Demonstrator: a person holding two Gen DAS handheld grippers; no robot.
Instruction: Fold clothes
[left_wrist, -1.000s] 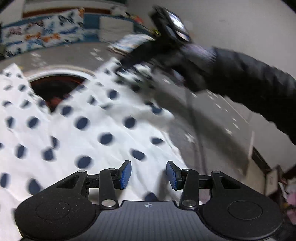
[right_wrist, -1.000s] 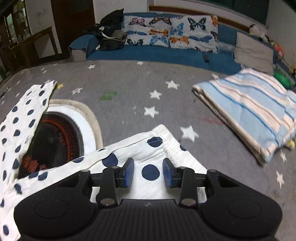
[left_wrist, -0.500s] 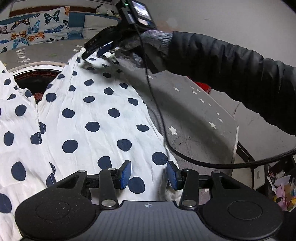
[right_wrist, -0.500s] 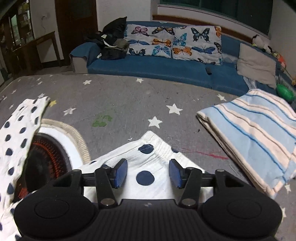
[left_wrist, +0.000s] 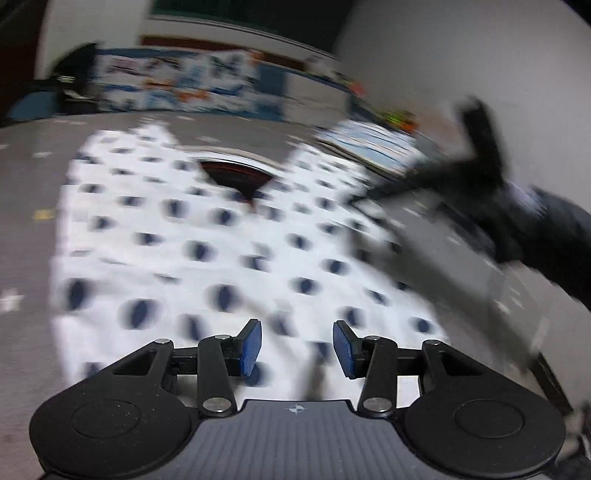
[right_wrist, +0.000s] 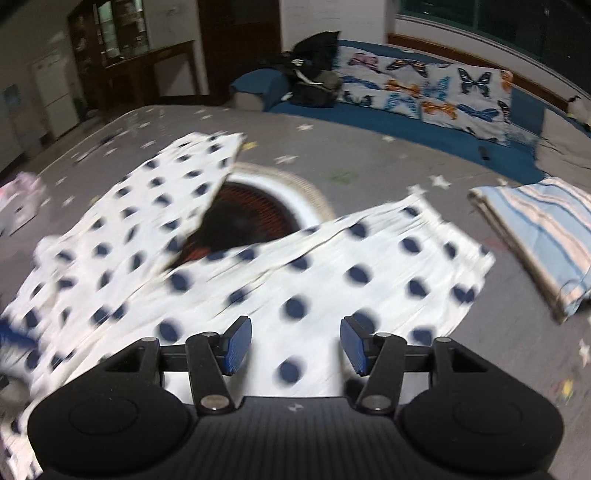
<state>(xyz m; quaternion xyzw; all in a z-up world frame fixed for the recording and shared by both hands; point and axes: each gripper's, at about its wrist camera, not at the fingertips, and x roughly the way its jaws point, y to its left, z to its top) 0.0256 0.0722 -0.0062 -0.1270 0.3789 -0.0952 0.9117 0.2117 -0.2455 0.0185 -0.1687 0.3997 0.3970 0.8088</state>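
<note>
White polka-dot trousers (right_wrist: 332, 280) lie spread across the middle of the right wrist view on a grey star-print cover (right_wrist: 369, 162), their two legs parting around a round heater (right_wrist: 255, 218) at centre. The right gripper (right_wrist: 295, 345) hangs above the cloth, jaws opening, nothing between them. In the blurred left wrist view the left gripper (left_wrist: 297, 349) also stands apart and empty, apparently clear of the fabric. A folded striped blanket (right_wrist: 535, 236) lies at right.
</note>
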